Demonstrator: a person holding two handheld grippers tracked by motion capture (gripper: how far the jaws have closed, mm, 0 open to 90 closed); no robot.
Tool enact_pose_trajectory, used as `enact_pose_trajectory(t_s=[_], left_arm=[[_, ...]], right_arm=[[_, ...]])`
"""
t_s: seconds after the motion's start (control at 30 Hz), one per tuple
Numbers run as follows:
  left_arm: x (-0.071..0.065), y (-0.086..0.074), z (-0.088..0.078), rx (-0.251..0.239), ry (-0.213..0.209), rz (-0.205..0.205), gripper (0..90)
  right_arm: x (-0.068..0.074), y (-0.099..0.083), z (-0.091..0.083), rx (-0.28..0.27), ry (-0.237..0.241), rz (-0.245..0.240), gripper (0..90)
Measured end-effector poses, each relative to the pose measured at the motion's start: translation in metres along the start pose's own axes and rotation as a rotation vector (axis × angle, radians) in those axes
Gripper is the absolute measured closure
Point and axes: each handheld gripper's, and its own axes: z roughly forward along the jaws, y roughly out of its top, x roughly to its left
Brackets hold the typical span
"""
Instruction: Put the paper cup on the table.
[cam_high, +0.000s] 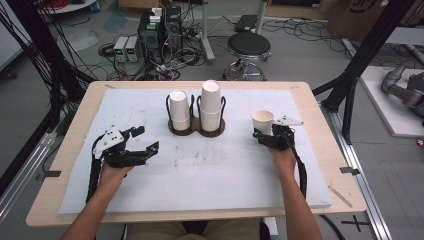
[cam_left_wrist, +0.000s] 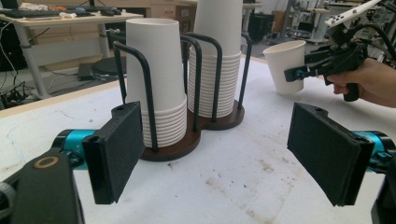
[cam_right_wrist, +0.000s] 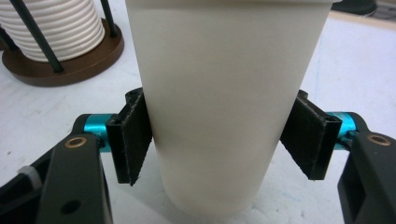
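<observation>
A single white paper cup (cam_high: 262, 120) stands upright on the white mat at the right, with my right gripper (cam_high: 266, 134) shut on its lower half. In the right gripper view both black pads (cam_right_wrist: 133, 142) press the cup's (cam_right_wrist: 215, 93) sides. A dark wooden cup holder (cam_high: 196, 131) with black wire loops sits at mid-table. It carries a shorter stack of upside-down cups (cam_high: 179, 110) and a taller stack (cam_high: 211, 105). My left gripper (cam_high: 147, 138) hovers left of the holder, open and holding nothing; its jaws (cam_left_wrist: 219, 154) frame the holder's base (cam_left_wrist: 173, 149).
The white foam mat (cam_high: 200, 175) covers most of the wooden table (cam_high: 75, 130). Beyond the far edge stand a round stool (cam_high: 248, 47), electronics boxes (cam_high: 152, 35) and tangled cables on the floor. Black frame posts (cam_high: 360, 60) rise at both sides.
</observation>
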Motion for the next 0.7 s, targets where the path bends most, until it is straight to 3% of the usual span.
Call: enact_pose_trajectory(t_s=[0.5, 0.7], left_arm=[[0.0, -0.001, 0.001, 0.004, 0.001, -0.005, 18.6], [0.0, -0.001, 0.001, 0.009, -0.002, -0.005, 18.6]], right_arm=[[-0.001, -0.004, -0.012, 0.071, 0.012, -0.056, 30.7], [-0.005, -0.008, -0.017, 0.109, 0.026, -0.037, 28.0]])
